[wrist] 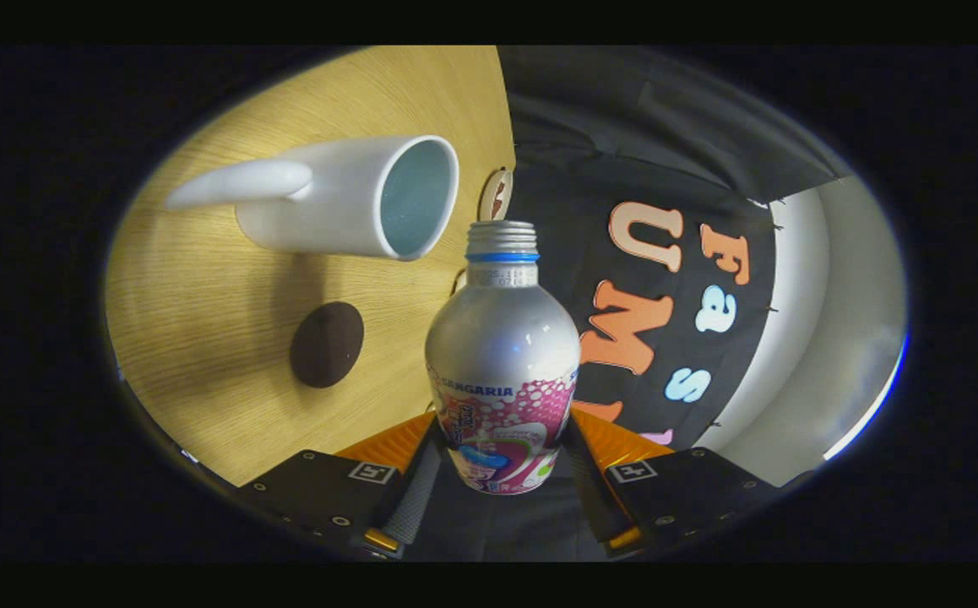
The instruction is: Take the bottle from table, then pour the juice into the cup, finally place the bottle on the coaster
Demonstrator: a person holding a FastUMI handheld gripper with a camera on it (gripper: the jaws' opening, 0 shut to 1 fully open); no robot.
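Observation:
A silver bottle [502, 355] with a pink label and an uncapped threaded neck sits between my fingers, and my gripper [502, 469] is shut on its lower body. The whole view is rolled sideways, so the bottle is tipped. Its mouth points close to the rim of a white cup [345, 198] with a long handle and a pale blue inside, which stands on the wooden table [202, 287]. No liquid shows between mouth and cup. A dark round coaster [327, 344] lies on the table beside the cup, nearer to my fingers.
A small round wooden object [496, 194] lies at the table's far edge behind the bottle's neck. The booth's black cloth wall [624, 135] hangs beyond that edge, with a pale wall [827, 338] past it.

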